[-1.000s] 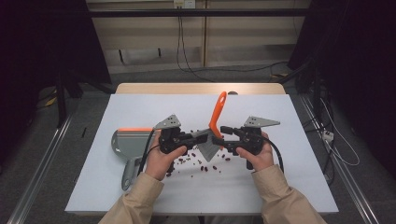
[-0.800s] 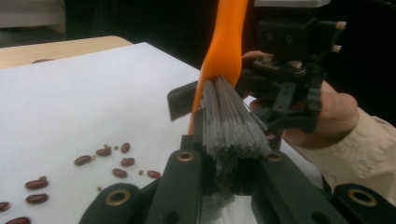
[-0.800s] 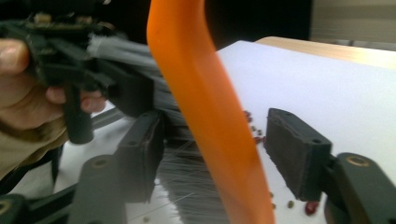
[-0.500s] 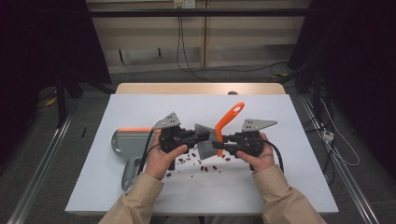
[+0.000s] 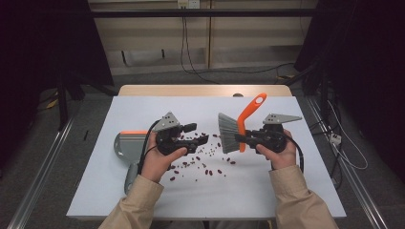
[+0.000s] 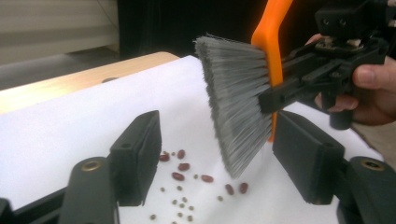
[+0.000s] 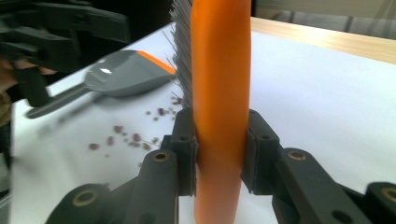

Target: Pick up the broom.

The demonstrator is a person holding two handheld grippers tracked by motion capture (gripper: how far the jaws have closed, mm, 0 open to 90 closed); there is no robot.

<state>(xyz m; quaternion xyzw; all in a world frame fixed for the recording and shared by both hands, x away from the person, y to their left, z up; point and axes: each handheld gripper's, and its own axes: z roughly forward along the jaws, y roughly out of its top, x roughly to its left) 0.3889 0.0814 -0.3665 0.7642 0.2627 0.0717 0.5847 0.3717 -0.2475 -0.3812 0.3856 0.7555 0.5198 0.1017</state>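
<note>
Currently: right tongs (image 5: pixel 237 139) are gripping the brush (image 5: pixel 239 128) by its orange handle above the tabletop (image 5: pixel 305 181).
Left tongs (image 5: pixel 204 138), having just been opening, are standing apart and empty over scattered beans (image 5: pixel 200 160); the dustpan (image 5: pixel 125 145) is lying partly hidden behind the left hand (image 5: pixel 160 160).

The dustpan's (image 5: pixel 125 145) handle lies partly hidden beneath the left hand (image 5: pixel 157 160) and sleeve.

The brush (image 5: pixel 236 130) is now gripped by the right gripper (image 5: pixel 240 139) alone and is carried right, clear of the left gripper (image 5: pixel 203 139), whose jaws have just been opened and are empty. The handle is tilted further right than before.
</note>
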